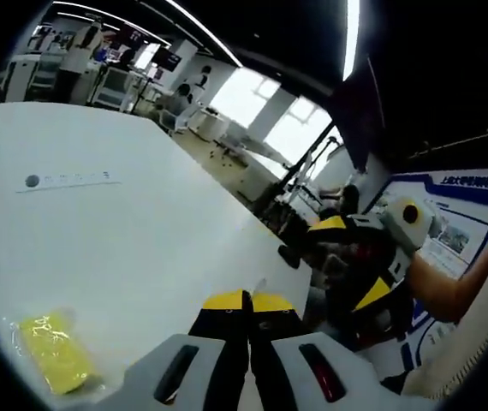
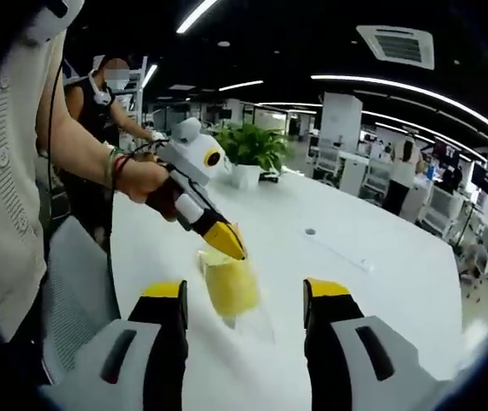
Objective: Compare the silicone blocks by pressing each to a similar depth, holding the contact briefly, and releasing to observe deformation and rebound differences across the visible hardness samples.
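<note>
A yellow silicone block in a clear wrapper lies on the white table, between and just beyond my right gripper's open jaws. My left gripper, held by a hand, comes in from the left with its yellow tips together at the block's far edge; I cannot tell if it touches. In the left gripper view the same block lies at the lower left, beside my shut left gripper. My right gripper hangs open off the table's right edge.
A thin white strip with a round dark end lies farther along the table, seen also as the strip. A potted plant stands at the far end. A grey chair sits beside the table. People stand among desks behind.
</note>
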